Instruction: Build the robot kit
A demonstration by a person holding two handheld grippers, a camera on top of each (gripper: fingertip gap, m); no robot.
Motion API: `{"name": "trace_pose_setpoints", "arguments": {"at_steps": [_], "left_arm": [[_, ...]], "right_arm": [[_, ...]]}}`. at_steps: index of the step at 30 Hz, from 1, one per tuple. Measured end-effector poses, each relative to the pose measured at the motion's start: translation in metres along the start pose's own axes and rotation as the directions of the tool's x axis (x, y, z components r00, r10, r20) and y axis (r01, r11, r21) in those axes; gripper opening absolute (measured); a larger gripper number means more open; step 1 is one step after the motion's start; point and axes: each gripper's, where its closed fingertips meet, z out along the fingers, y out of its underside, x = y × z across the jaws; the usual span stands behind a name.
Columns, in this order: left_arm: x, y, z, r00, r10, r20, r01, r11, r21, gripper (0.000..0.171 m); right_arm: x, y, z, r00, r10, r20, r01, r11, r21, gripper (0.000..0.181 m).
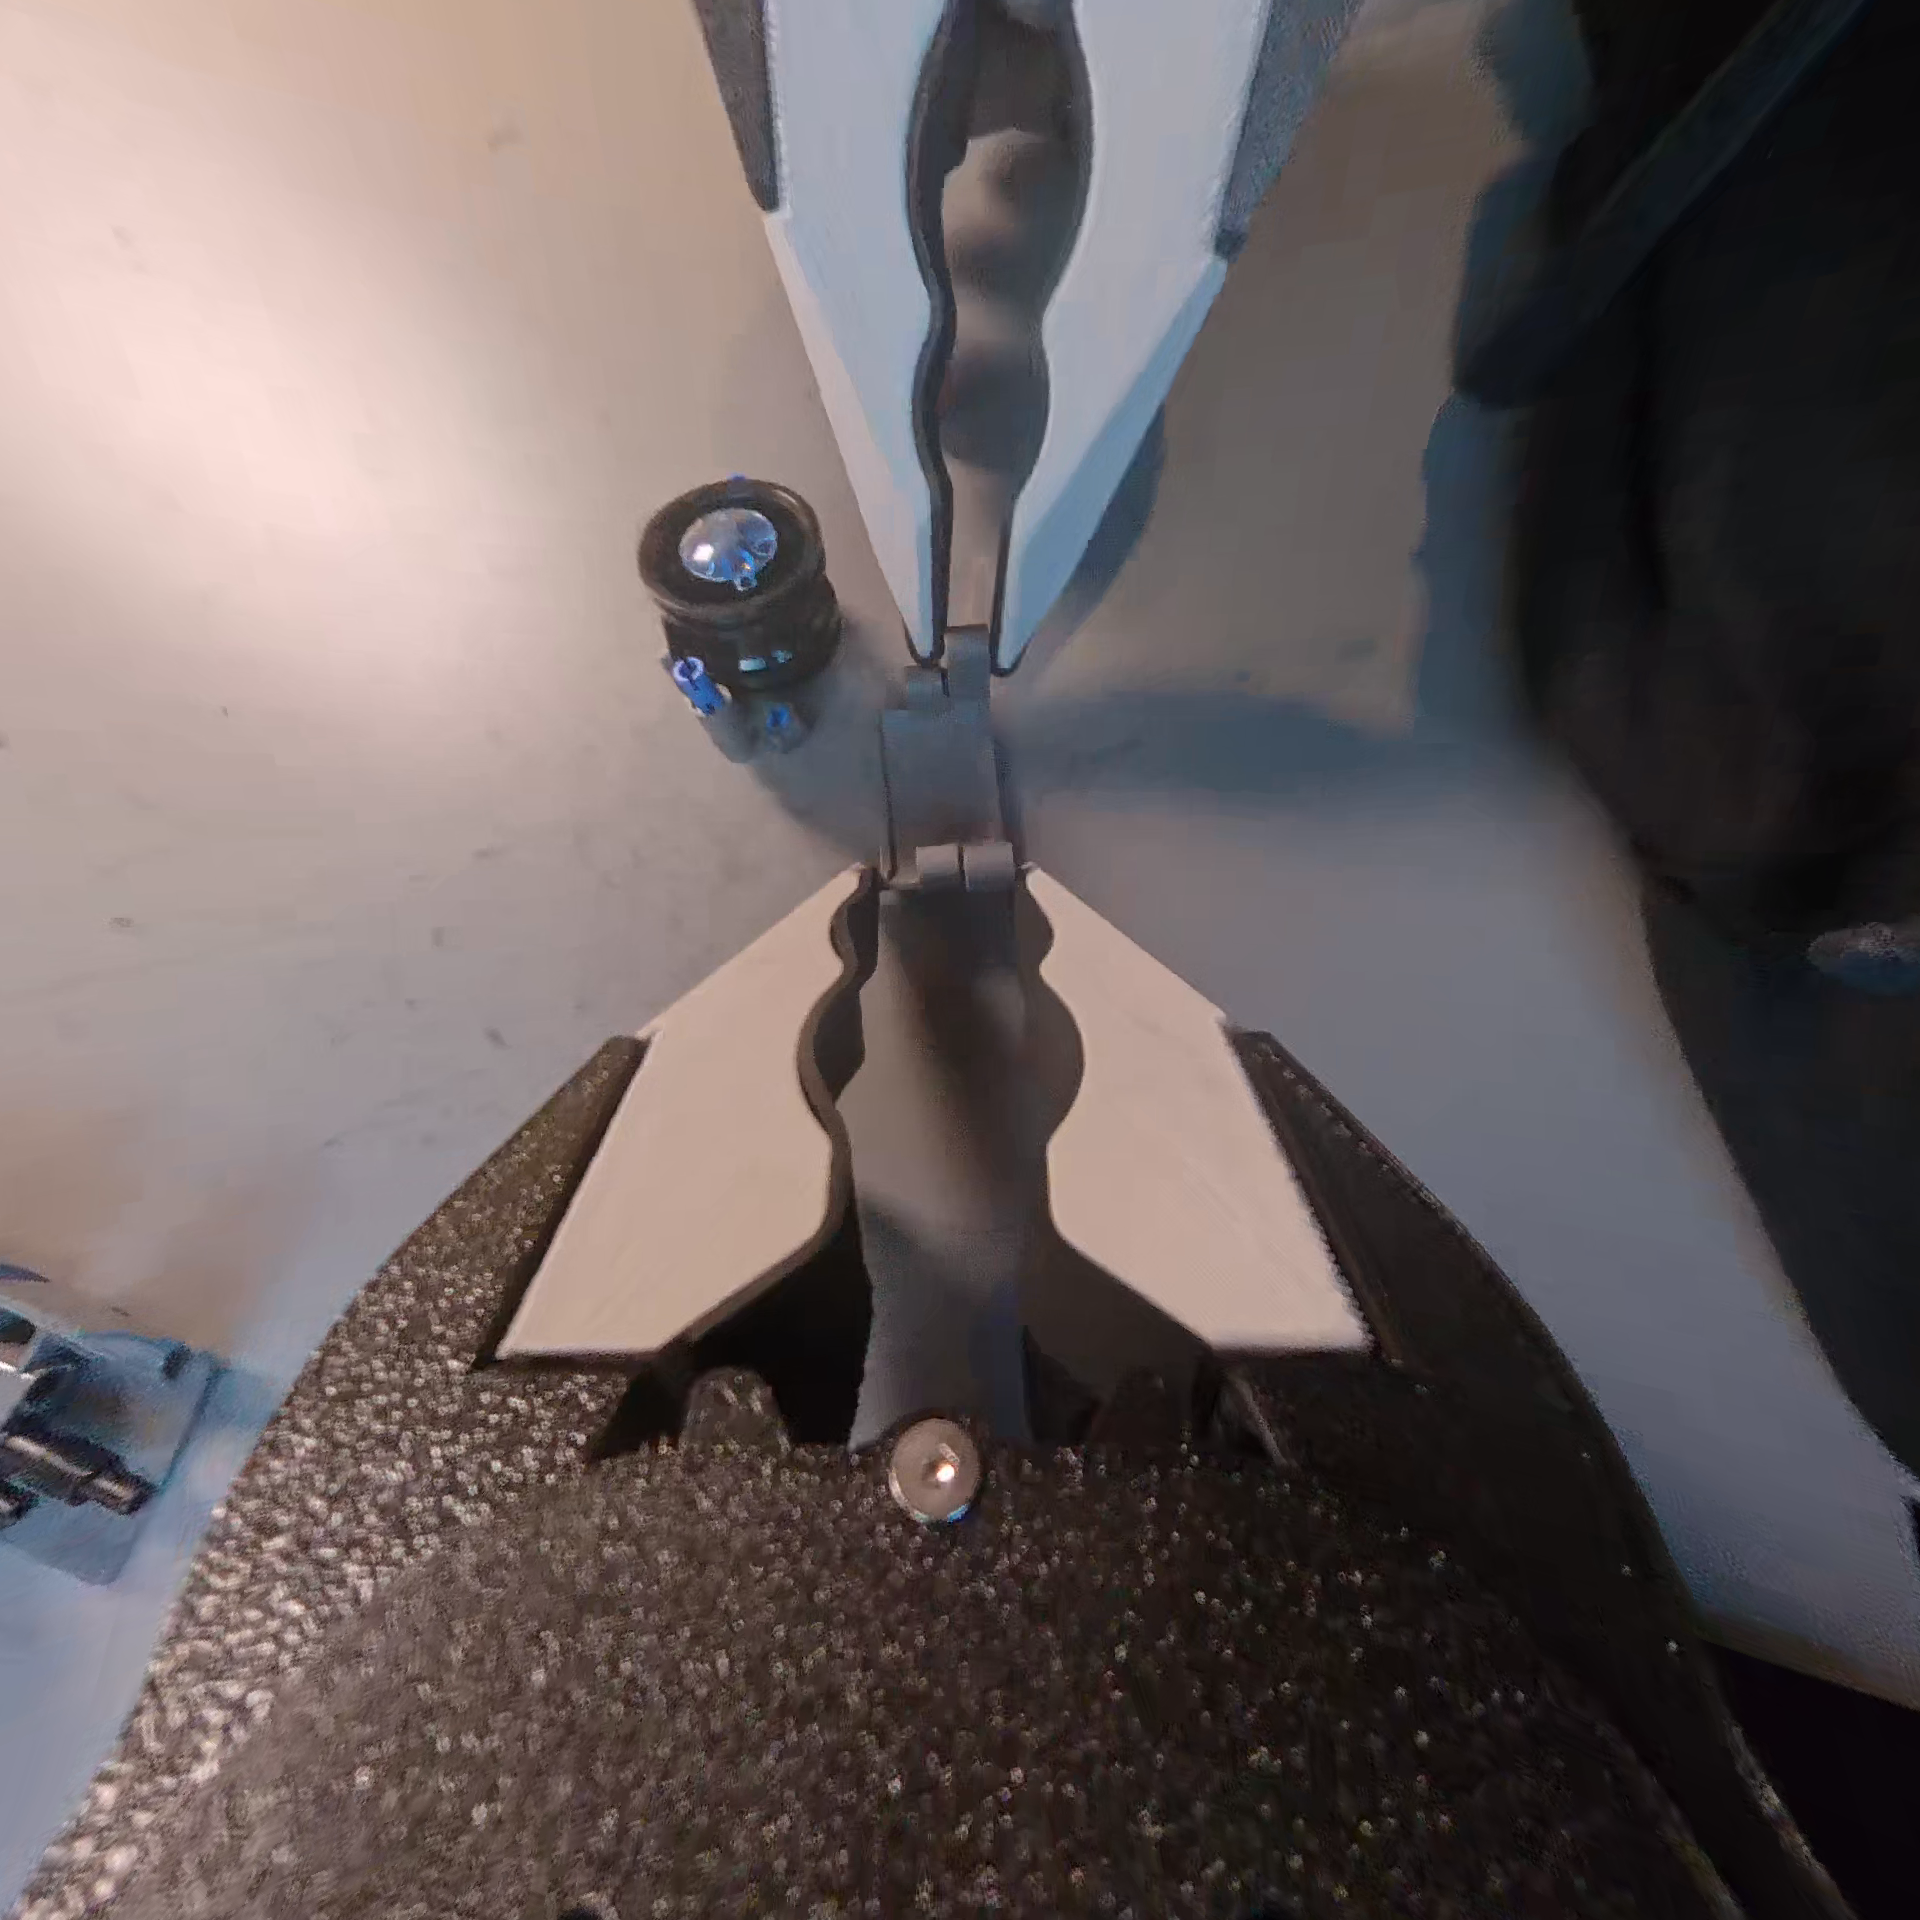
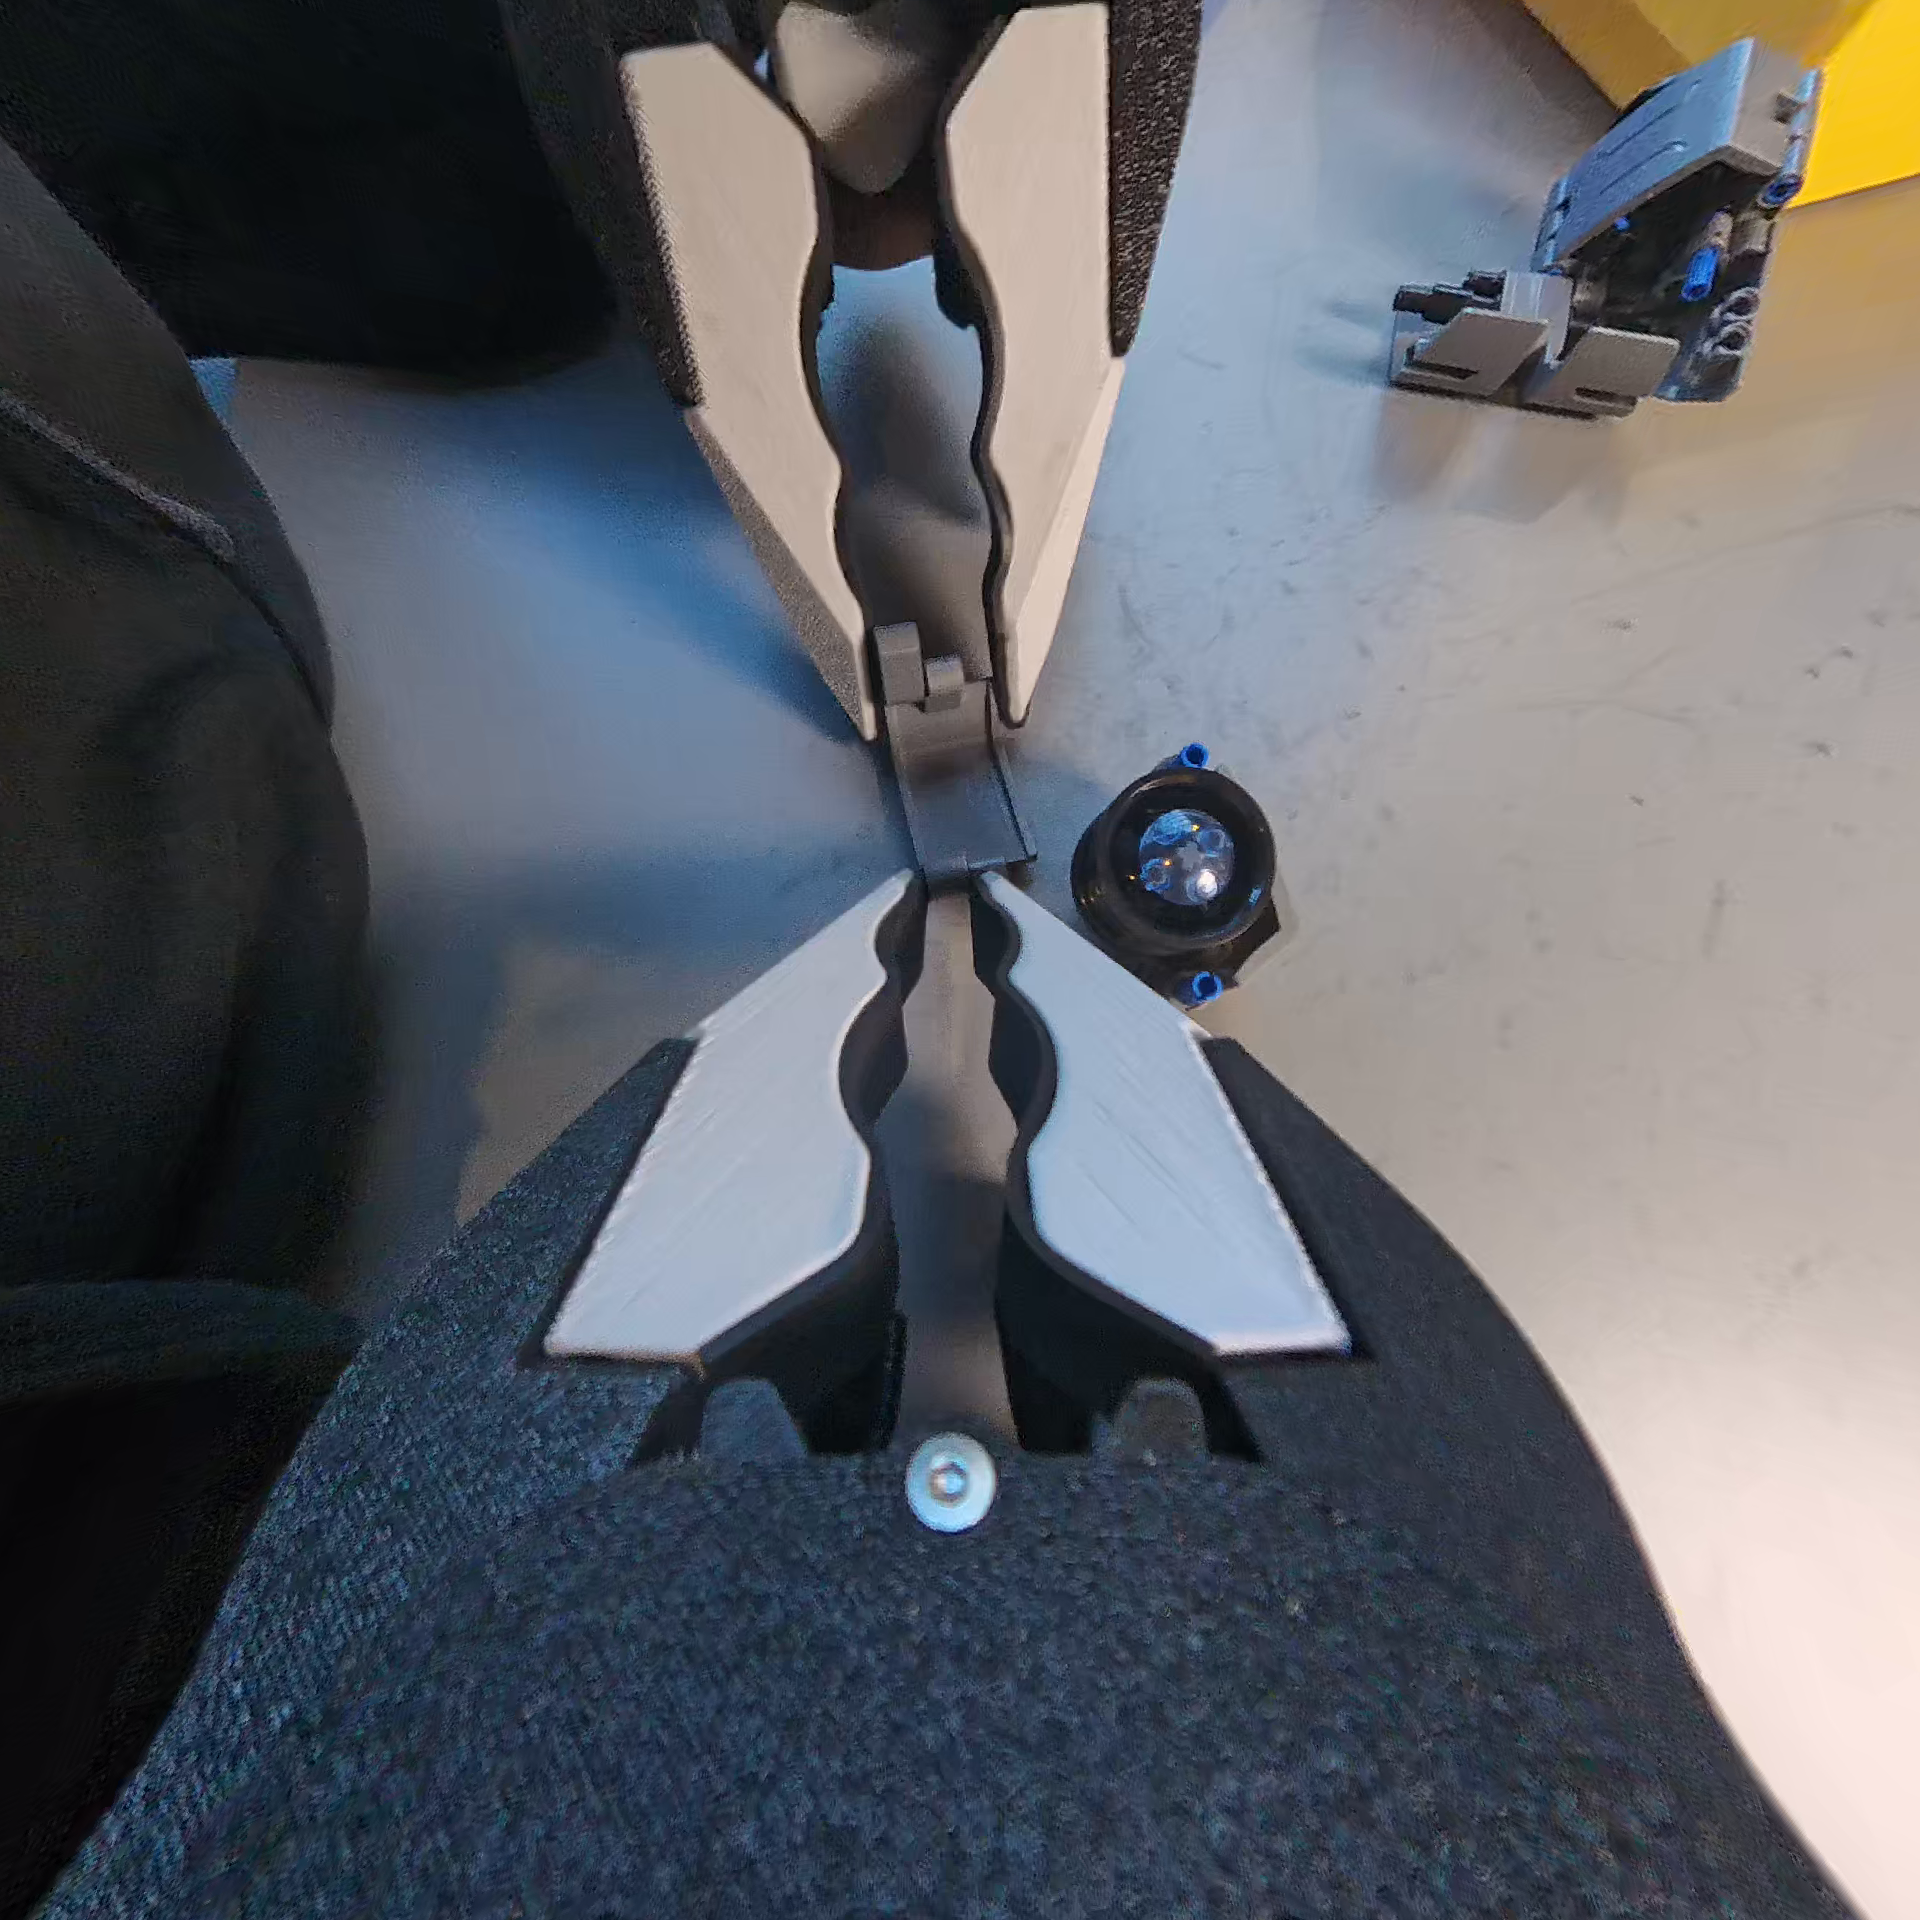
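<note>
Grey block assembly (image 2: 1621, 249) and yellow surface (image 2: 1860, 114) at far right seen in right wrist view only; pale scuffed table (image 1: 312, 520); grey hinged piece (image 1: 945, 779) clamped end to end between left claw (image 1: 951, 883) and right claw (image 2: 948, 883), both closed on it; black lens-topped cylinder (image 2: 1174, 873) just beside.

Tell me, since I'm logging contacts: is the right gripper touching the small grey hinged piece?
Touching. The right wrist view shows the right gripper with its tips closed on the near end of the grey hinged piece.

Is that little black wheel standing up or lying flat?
Flat: the wheel lies on the table, hub facing up, beside the grey part.
</note>
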Motion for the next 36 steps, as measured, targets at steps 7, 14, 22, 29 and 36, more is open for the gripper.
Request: {"name": "trace_pose_setpoints", "arguments": {"at_steps": [7, 14, 22, 29, 36], "left_arm": [[0.006, -0.052, -0.029, 0.820, -0.397, -0.412, 0.532, 0.794, 0.294, 0.024], [0.007, -0.076, -0.033, 0.499, -0.500, -0.708, 0.810, 0.560, 0.176, 0.024], [-0.004, -0.078, -0.026, 0.504, -0.532, -0.680, 0.809, 0.566, 0.156, 0.025], [-0.013, -0.071, -0.034, 0.844, -0.399, -0.358, 0.512, 0.799, 0.316, 0.022], [-0.037, -0.042, -0.024, 0.959, -0.270, -0.091, 0.284, 0.921, 0.265, 0.035]], "right_arm": [[-0.003, -0.039, -0.048, 0.999, 0.010, 0.052, -0.025, 0.961, 0.276, 0.023], [0.011, -0.045, -0.062, 0.949, -0.145, -0.280, 0.231, 0.925, 0.303, 0.043], [0.018, -0.039, -0.062, 0.970, -0.115, -0.213, 0.180, 0.932, 0.316, 0.020], [0.023, -0.022, -0.053, 0.993, 0.118, 0.015, -0.117, 0.943, 0.312, 0.015], [0.020, -0.012, -0.045, 0.979, 0.140, 0.150, -0.174, 0.955, 0.239, 0.013]]}}
